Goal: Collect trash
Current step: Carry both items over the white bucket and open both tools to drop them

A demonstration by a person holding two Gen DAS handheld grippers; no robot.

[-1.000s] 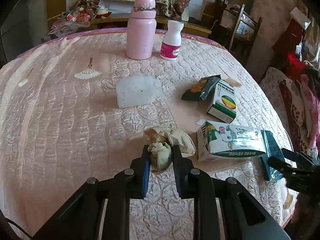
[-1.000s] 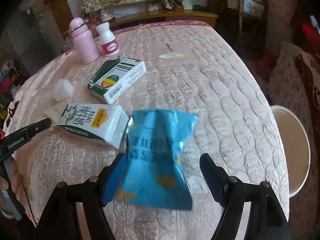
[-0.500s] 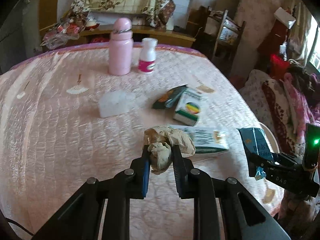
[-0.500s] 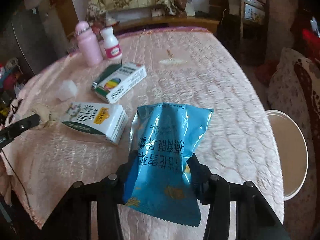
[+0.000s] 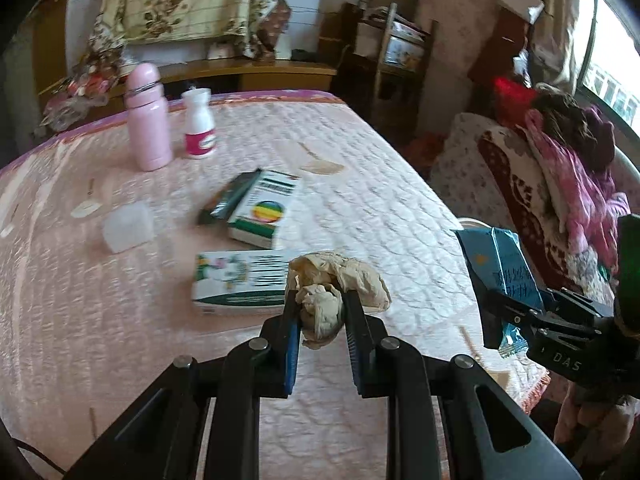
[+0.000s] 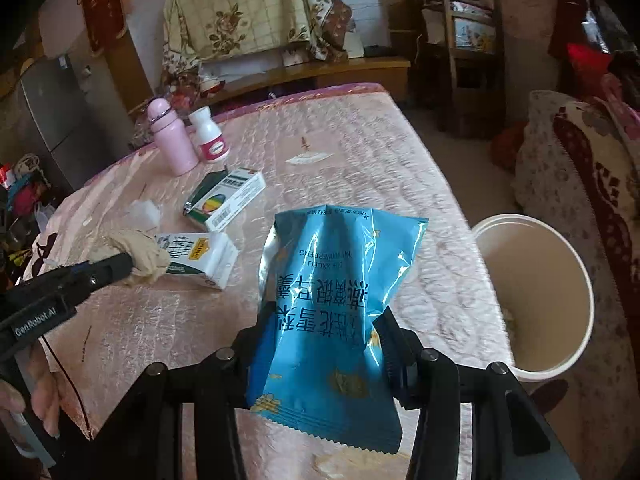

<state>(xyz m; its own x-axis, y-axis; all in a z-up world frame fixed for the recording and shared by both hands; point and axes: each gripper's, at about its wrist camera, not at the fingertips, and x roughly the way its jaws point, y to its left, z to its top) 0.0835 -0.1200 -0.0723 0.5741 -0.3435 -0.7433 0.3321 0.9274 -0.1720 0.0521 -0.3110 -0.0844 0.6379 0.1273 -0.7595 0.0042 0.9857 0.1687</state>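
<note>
A crumpled beige tissue wad (image 5: 320, 310), soft and creased, is clamped between the narrowly spaced jaws of the left gripper (image 5: 320, 312), with a looser lobe spilling out toward 2 o'clock. It is held above the pink quilted satin table cover (image 5: 100, 320), just in front of a white and green rectangular milk carton (image 5: 236, 282) lying on its side.

A glossy blue plastic snack packet (image 6: 332, 304), crinkled and with a serrated lower edge, is pinched at its waist by the right gripper (image 6: 326, 336), whose jaws are closed against the film. A round cream plastic bin (image 6: 560, 292), smooth-walled, stands off the table edge at 3 o'clock of the packet.

At 12 o'clock of the carton, a white and green cardboard medicine box (image 5: 266, 208) is noted beside a dark foil wrapper (image 5: 226, 196). A translucent white foam block (image 5: 128, 228) lies at 10 o'clock. Farther back stand a matte pink cylindrical flask (image 5: 146, 120) and a white plastic bottle with magenta label (image 5: 199, 126), near each other.
</note>
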